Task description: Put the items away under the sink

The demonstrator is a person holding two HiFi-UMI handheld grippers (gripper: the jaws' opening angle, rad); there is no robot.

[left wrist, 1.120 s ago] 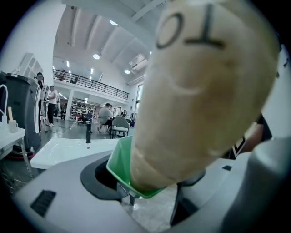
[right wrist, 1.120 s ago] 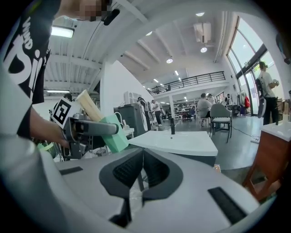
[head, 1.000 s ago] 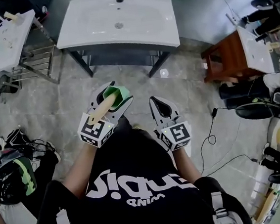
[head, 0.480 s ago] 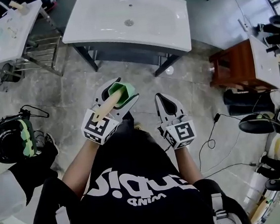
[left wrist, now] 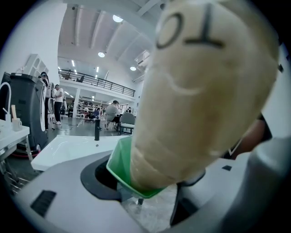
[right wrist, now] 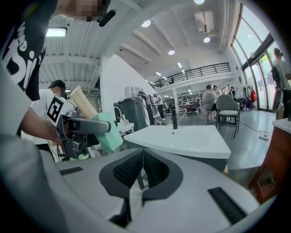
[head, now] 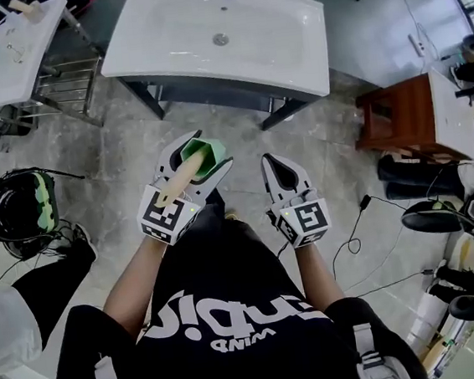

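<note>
My left gripper [head: 193, 159] is shut on a green brush head with a pale wooden handle [head: 179, 179]; the handle runs back over the marker cube. In the left gripper view the handle [left wrist: 200, 91] fills most of the picture, with the green head [left wrist: 122, 164] between the jaws. My right gripper [head: 280, 174] is shut and holds nothing, its jaws touching [right wrist: 141, 175]. The white sink [head: 221, 35] on its dark frame stands ahead of both grippers, some way off. From the right gripper view the left gripper [right wrist: 86, 125] with the green head shows at left.
A second white basin on a metal rack [head: 12, 56] stands at the far left. A brown wooden stool [head: 402, 121] is at the right, with cables [head: 356, 239] on the floor. A person with a black helmet [head: 17, 216] crouches at the left.
The view has shifted slightly closer to the sink. Both grippers keep their pose, the left still holding the brush. The helmet at left has moved up.
</note>
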